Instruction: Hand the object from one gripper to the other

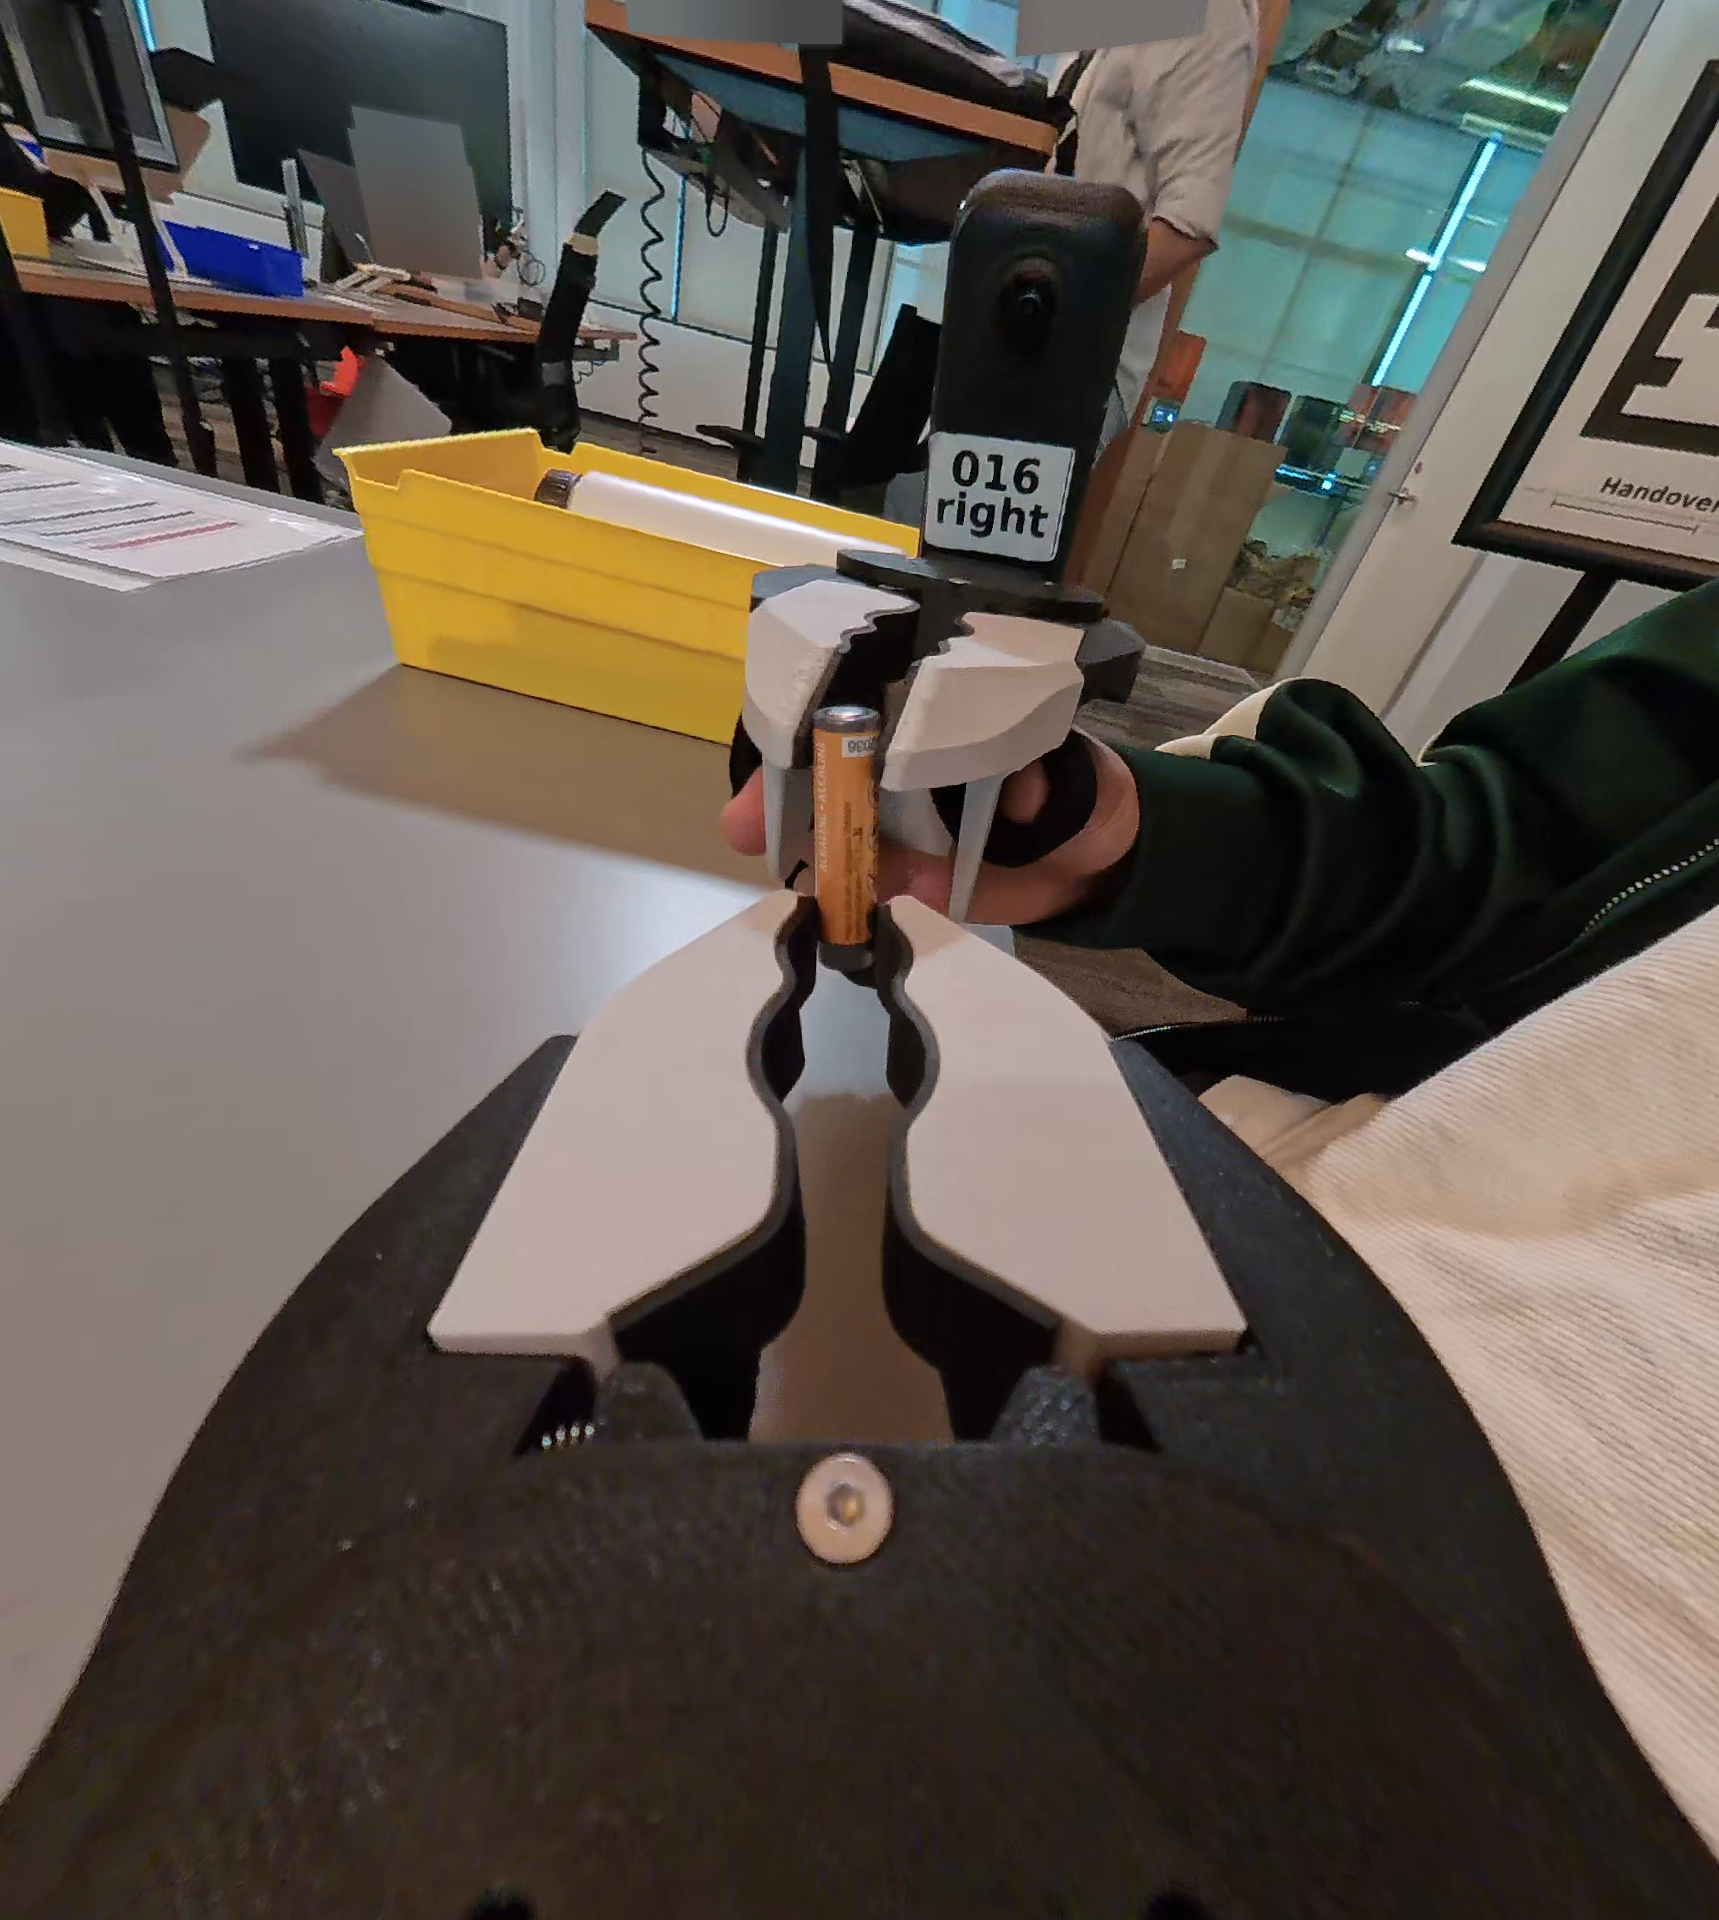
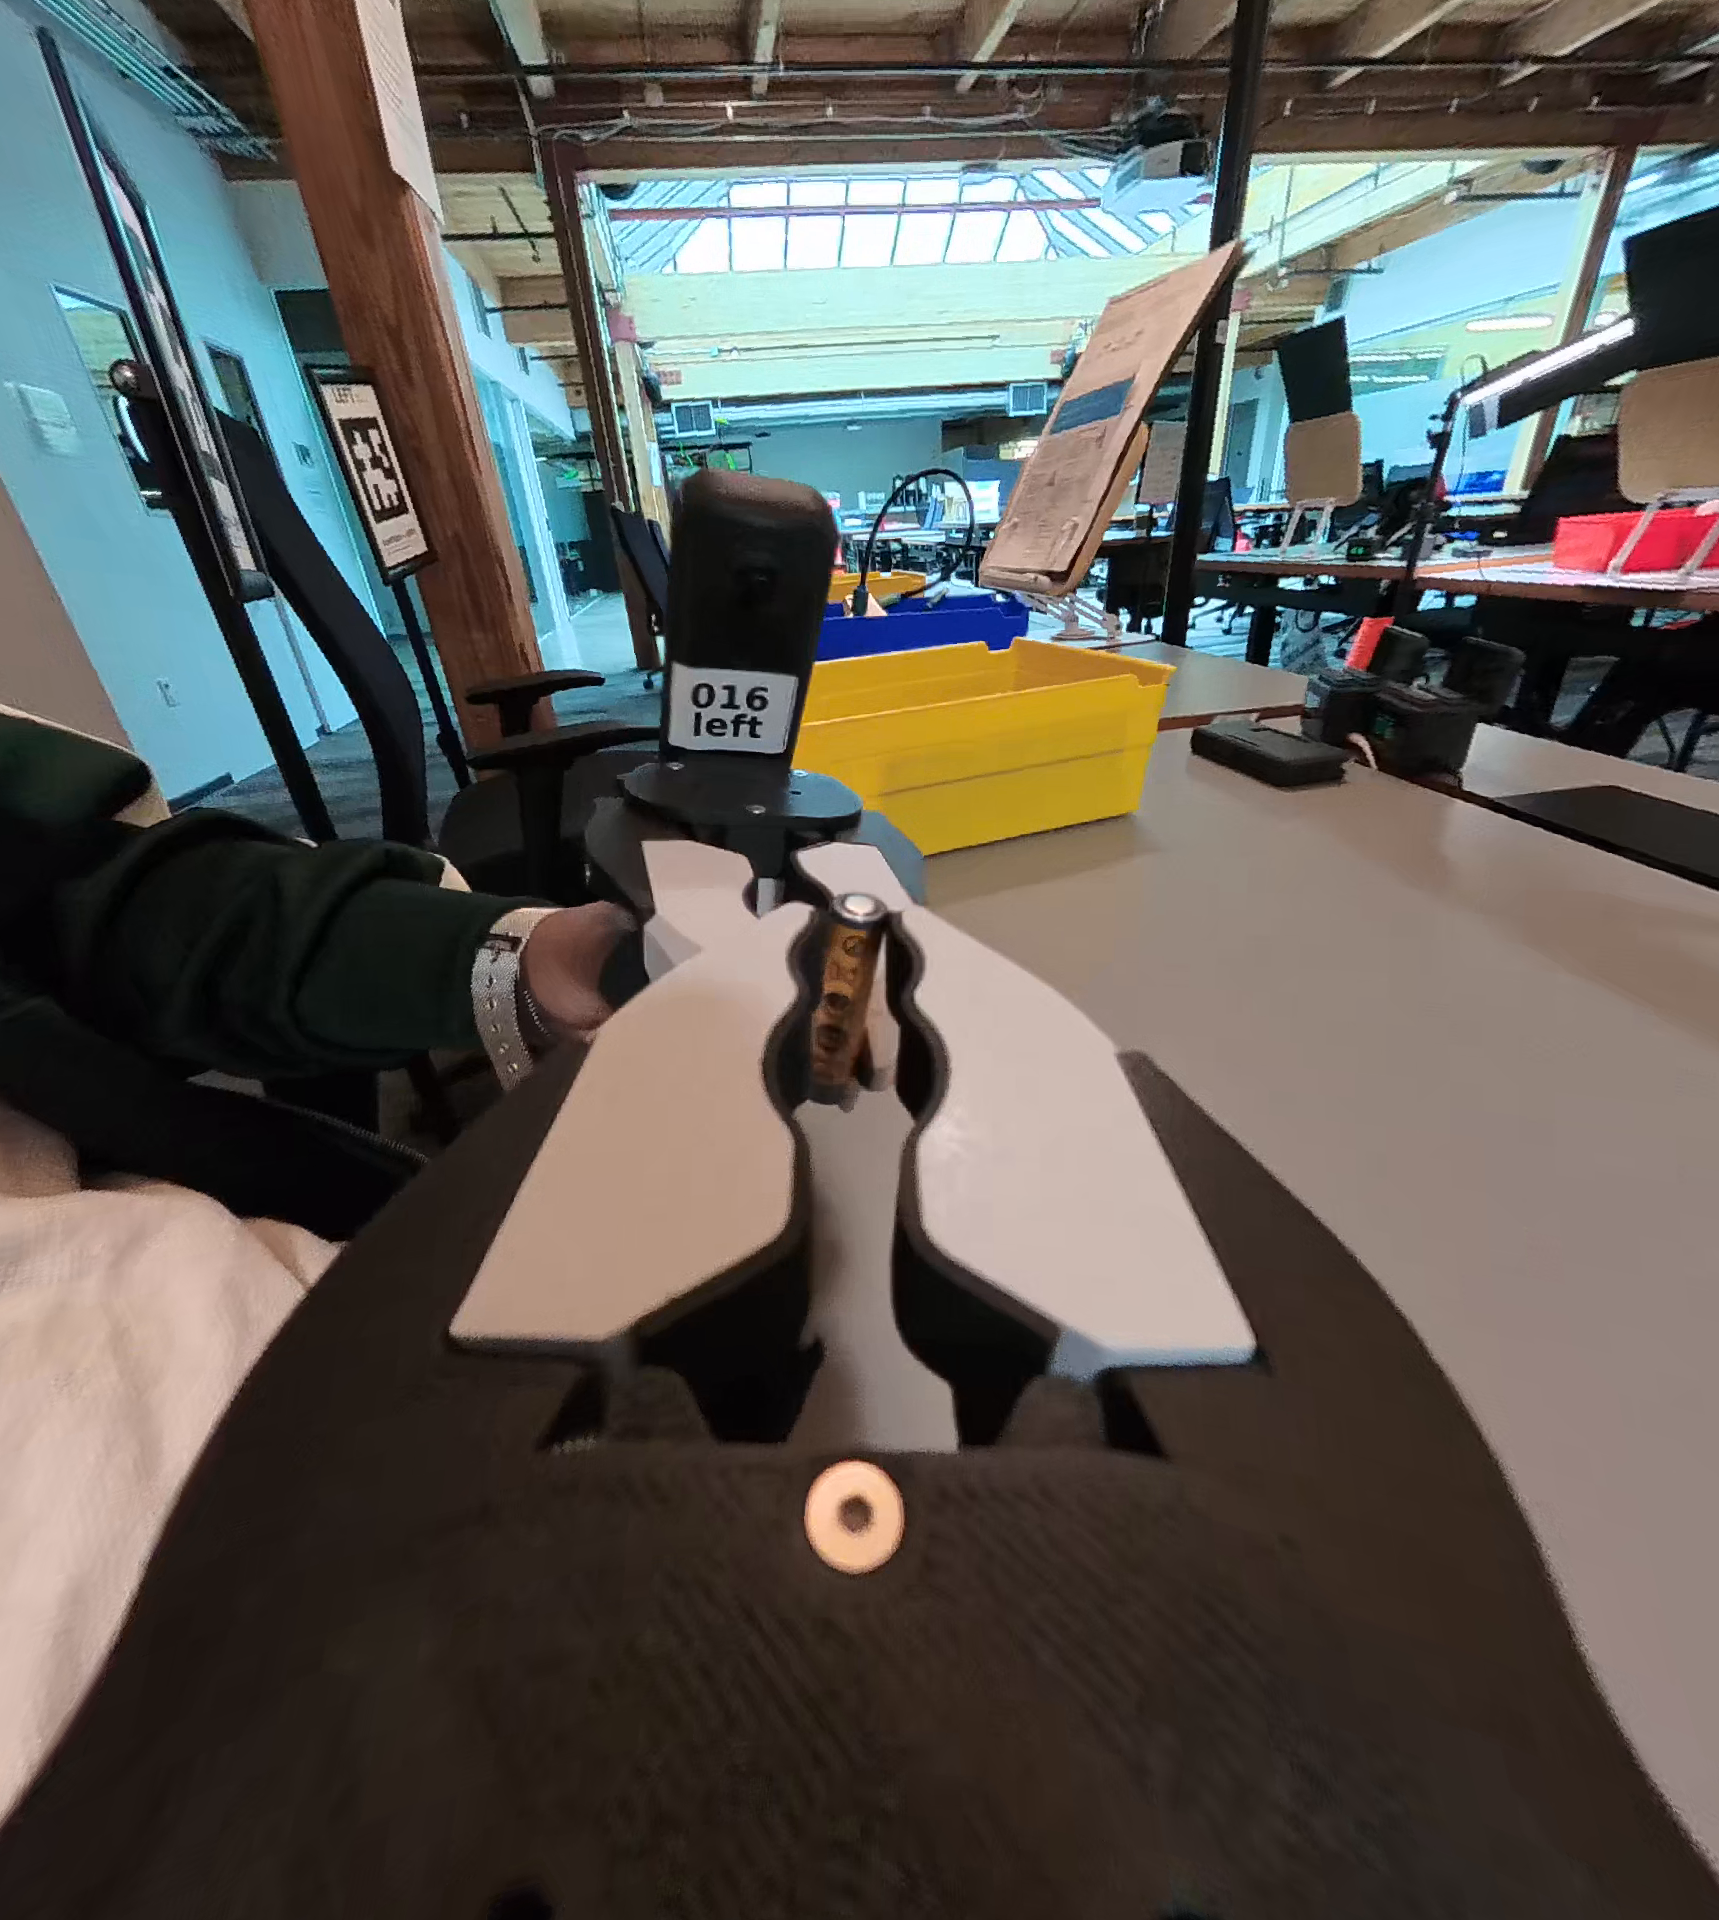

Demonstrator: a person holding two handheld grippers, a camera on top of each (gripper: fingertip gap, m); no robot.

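Grey table (image 1: 159, 883) under both grippers; yellow bin (image 1: 564, 613) behind, white roll inside partly hidden by wall. Left gripper (image 1: 847, 914) jaws narrow, pinching battery's dark lower end; contact patch hidden in tip notch. Right gripper (image 1: 870, 821) jaws spread wider, flanking upper half; cannot tell if they touch. Battery (image 1: 844, 831) orange-and-black, upright, long axis vertical, metal cap up, held in air between both tips.
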